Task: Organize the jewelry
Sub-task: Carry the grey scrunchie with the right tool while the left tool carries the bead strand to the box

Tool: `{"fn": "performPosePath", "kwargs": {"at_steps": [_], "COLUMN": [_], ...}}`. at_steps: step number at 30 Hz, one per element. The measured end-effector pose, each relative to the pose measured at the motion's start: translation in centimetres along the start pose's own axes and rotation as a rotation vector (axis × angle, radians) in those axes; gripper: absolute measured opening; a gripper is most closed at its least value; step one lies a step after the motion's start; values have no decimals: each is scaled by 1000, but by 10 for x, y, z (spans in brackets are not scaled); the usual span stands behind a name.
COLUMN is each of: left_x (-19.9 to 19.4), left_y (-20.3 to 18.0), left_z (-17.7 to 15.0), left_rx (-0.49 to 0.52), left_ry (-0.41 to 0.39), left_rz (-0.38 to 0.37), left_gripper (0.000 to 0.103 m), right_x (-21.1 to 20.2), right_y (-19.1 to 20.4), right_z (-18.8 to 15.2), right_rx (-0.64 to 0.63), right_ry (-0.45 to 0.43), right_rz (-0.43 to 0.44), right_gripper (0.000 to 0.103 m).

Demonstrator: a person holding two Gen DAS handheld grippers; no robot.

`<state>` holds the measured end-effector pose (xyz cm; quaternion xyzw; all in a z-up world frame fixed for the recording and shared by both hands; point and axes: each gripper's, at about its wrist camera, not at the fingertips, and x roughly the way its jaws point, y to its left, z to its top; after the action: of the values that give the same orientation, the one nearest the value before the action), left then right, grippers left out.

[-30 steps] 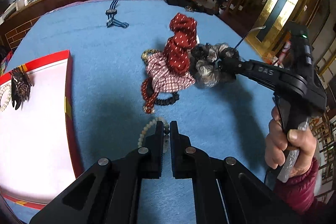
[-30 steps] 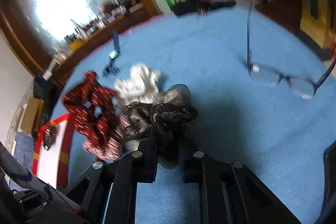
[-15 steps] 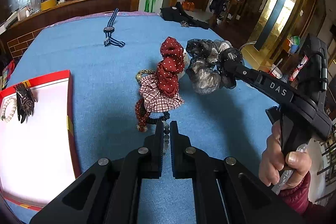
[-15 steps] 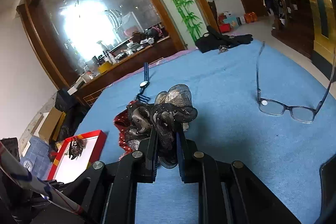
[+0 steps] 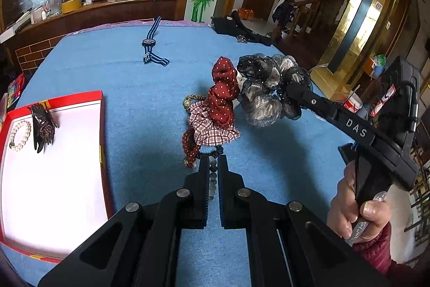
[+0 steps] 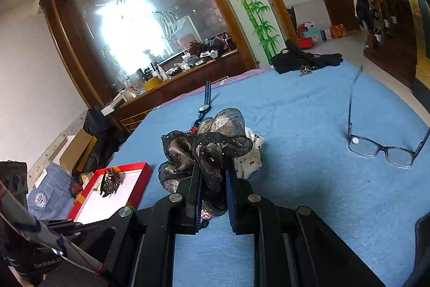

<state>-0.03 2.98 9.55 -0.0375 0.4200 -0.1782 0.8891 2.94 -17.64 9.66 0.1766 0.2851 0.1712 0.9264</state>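
Only right wrist view shows eyeglasses (image 6: 381, 147), left shows pearl bracelet (image 5: 20, 135)

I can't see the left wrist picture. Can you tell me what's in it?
The right gripper holds a grey and black scrunchie above a blue table. The left gripper pinches a string of pale beads. A red tray on the left holds a pearl bracelet and a dark hair clip.

Sheer, perhaps metallic, fabric scrunchie (image 6: 207, 149)
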Motion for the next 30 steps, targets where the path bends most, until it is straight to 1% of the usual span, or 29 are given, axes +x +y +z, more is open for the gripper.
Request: {"fn": "performPosePath", "kwargs": {"at_steps": [7, 10, 16, 21, 24, 30], "left_x": [-1, -2, -4, -13, -19, -39], "left_y": [4, 3, 1, 2, 7, 20], "left_z": [7, 11, 19, 23, 22, 17], "left_rx": [-22, -21, -28, -28, -28, -7], "left_ry": [-5, -17, -27, -58, -64, -85], "left_rz": [-15, -12, -13, -20, -19, -13], "left_gripper": [5, 5, 5, 5, 5, 5], "right_x": [1, 0, -7, -13, -26, -57], "right_y": [-4, -6, -5, -5, -2, 16], "right_z": [-1, 0, 1, 4, 3, 2], "right_rx": [17, 38, 45, 60, 60, 72], "right_ry": [3, 6, -15, -44, -69, -107], "right_rz": [16, 42, 81, 98, 85, 125], "right_gripper": [16, 16, 16, 17, 17, 17]}}
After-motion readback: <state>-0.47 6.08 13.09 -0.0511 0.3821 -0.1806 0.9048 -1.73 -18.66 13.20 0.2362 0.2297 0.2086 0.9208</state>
